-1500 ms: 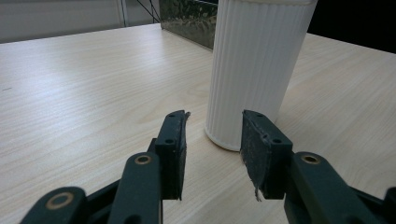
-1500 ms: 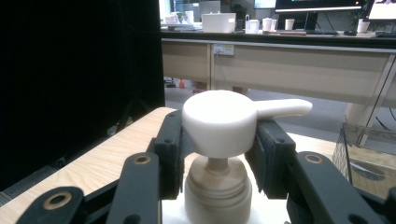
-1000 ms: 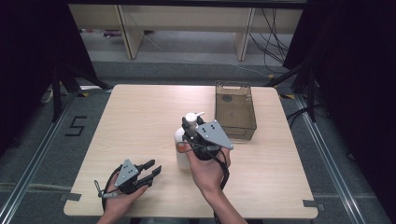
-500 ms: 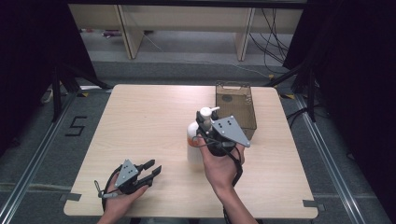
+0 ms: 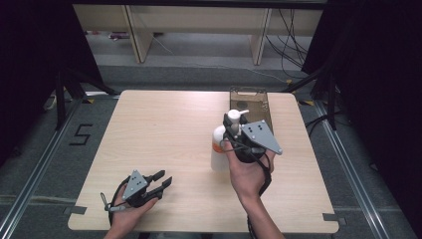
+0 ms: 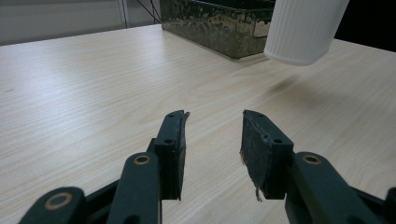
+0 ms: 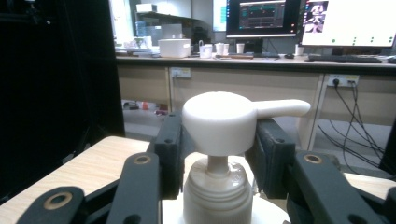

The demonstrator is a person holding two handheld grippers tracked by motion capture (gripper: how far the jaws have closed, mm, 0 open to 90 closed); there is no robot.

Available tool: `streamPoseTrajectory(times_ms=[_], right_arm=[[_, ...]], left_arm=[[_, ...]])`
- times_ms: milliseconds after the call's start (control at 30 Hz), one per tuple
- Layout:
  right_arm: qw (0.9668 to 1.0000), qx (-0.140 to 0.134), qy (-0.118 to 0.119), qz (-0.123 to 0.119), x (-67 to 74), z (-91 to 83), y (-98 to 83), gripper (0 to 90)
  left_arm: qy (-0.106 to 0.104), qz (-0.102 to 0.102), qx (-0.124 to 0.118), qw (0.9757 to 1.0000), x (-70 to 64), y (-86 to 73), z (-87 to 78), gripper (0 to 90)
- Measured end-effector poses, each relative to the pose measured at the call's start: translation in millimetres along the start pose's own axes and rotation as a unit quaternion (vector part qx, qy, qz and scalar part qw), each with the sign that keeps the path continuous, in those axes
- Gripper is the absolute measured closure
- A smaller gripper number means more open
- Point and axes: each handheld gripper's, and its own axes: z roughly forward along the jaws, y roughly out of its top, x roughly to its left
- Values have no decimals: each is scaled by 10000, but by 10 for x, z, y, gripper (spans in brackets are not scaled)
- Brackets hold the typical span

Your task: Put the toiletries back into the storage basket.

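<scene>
The right tool (image 5: 233,130) pinches a white pump bottle (image 5: 219,149) lifted off the desk (image 5: 164,129); a loose grip could drop it. The left tool (image 5: 161,180) rests spread.

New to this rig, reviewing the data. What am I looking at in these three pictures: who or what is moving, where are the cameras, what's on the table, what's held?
There is no robot: a person holds a handheld two-jaw gripper in each hand. The high view looks down on the light wooden table from above. The other two pictures come from cameras riding on each gripper, looking along its black jaws.

The right gripper has its jaws closed around a white plastic pump bottle, lifted clear of the table, as its raised base shows in the left gripper view. The left gripper rests low near the table's front edge, jaws open with nothing between them. A dark see-through rectangular bin stands at the far right.
</scene>
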Motion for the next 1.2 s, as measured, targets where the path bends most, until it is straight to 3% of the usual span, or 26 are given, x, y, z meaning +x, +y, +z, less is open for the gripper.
streamPoseTrajectory(times_ms=[1200], right_arm=[[9969,-142,-768,-1,-576,-133,141,602]], left_arm=[[2,1,-6,10000,-3,-1,0,595]])
